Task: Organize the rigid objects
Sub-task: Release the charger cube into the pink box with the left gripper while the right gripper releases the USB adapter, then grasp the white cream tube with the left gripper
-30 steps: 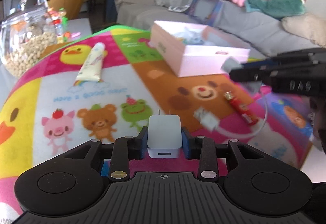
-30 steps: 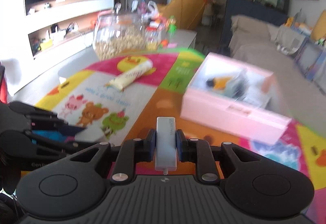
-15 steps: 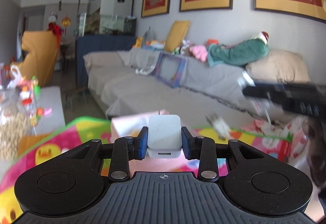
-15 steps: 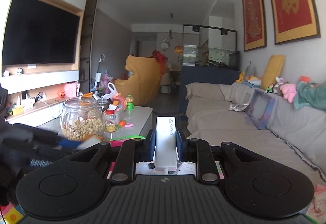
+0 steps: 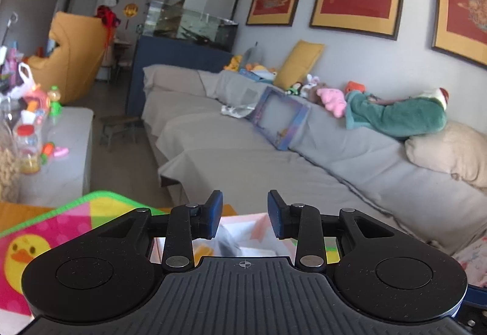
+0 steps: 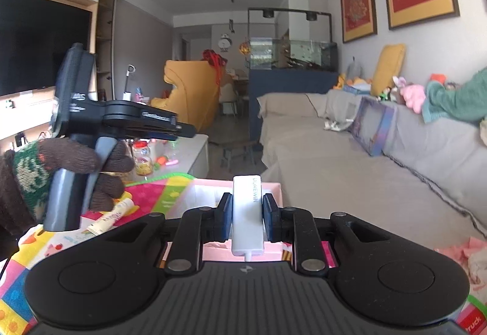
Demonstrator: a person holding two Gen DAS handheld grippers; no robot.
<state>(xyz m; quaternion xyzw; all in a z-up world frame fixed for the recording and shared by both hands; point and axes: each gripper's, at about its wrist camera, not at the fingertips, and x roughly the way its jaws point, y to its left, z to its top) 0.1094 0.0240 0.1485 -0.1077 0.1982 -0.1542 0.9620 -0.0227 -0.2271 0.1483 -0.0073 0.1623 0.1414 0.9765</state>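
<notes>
My left gripper [image 5: 245, 214] hovers over the pink box [image 5: 243, 227]. Its jaws stand apart and are closing, with nothing between them. The white cube charger it carried is out of sight. In the right wrist view the same left gripper [image 6: 182, 131] shows at the left, held by a gloved hand [image 6: 76, 158]. My right gripper [image 6: 247, 216] is shut on a slim white adapter [image 6: 247, 213], held upright just in front of the pink box [image 6: 210, 185]. Both grippers are above the colourful cartoon mat [image 6: 152, 195].
A cream tube [image 6: 112, 214] lies on the mat under the gloved hand. A glass jar of snacks [image 5: 6, 164] and small bottles [image 5: 29, 149] stand on the grey table [image 5: 67, 170] at left. A grey sofa [image 5: 304, 170] runs along the right.
The left gripper has let go of the white cube charger and its jaws now stand apart, empty. Both grippers rose and tipped up, so the mat dropped low in both views.
</notes>
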